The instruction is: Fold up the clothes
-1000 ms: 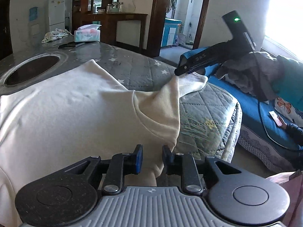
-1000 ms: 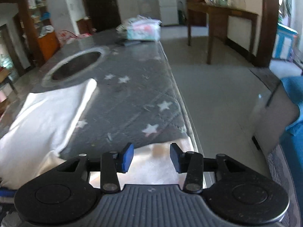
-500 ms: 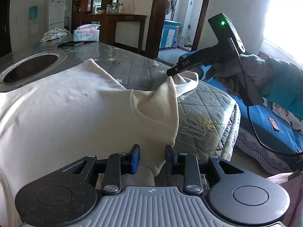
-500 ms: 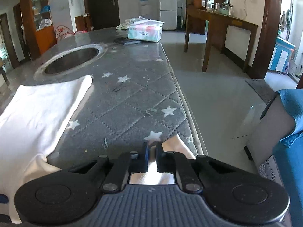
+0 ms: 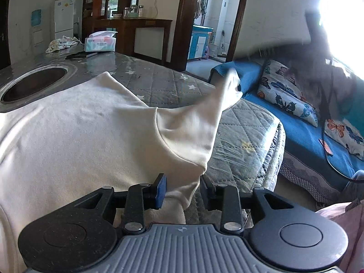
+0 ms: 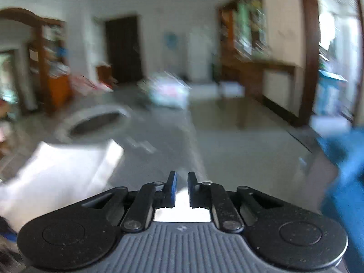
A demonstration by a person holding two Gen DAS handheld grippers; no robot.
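left gripper [image 5: 182,188]: jaws spread, astride hem of cream cotton sweatshirt [image 5: 79,136] | sweatshirt lay flat ahead on grey quilted star-print table [image 5: 238,141] | sleeve [image 5: 216,104] stretched up-right | right gripper [image 6: 181,187]: jaws pinching sleeve end, view blurred

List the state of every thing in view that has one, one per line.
cream shirt: spread flat on the quilted pad, one sleeve lifted.
left gripper: open, straddling the shirt's near edge.
right gripper: shut on sleeve cloth, view blurred.
tissue box: open, tissue sticking out.
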